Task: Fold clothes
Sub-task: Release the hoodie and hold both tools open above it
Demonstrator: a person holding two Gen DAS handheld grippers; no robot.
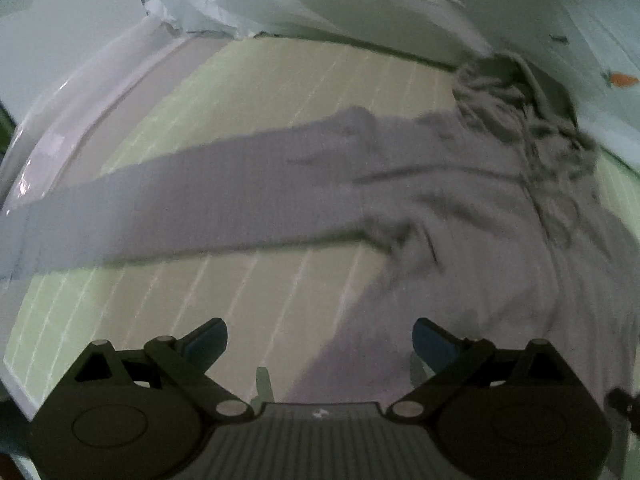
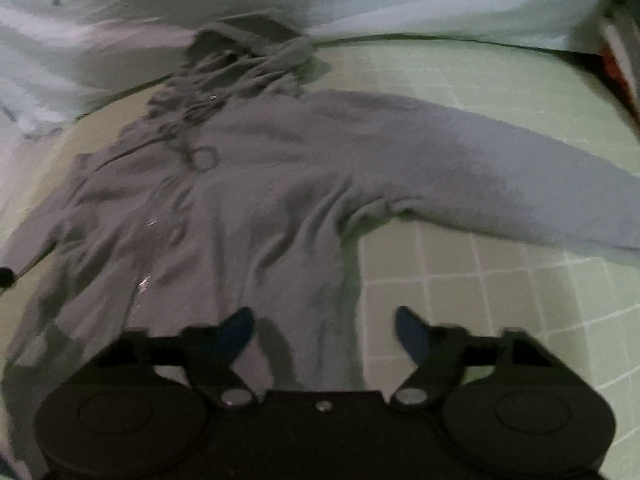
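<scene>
Soft matt hoodie (image 2: 256, 184) (creased), gridded mat (image 2: 500, 300)

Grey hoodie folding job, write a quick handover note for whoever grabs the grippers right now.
Left gripper: open, empty, near the hem on its side.
Right gripper: open, empty, over the hem on its side.
Grey hoodie lies spread flat on the green checked mat, hood at the far end, both sleeves stretched outward.
Done: garment laid out.
Left: every fold; no sleeve is folded in yet.

Green gridded mat (image 2: 500, 288); grey hoodie (image 2: 248, 200) spread flat, sleeves out.
</scene>
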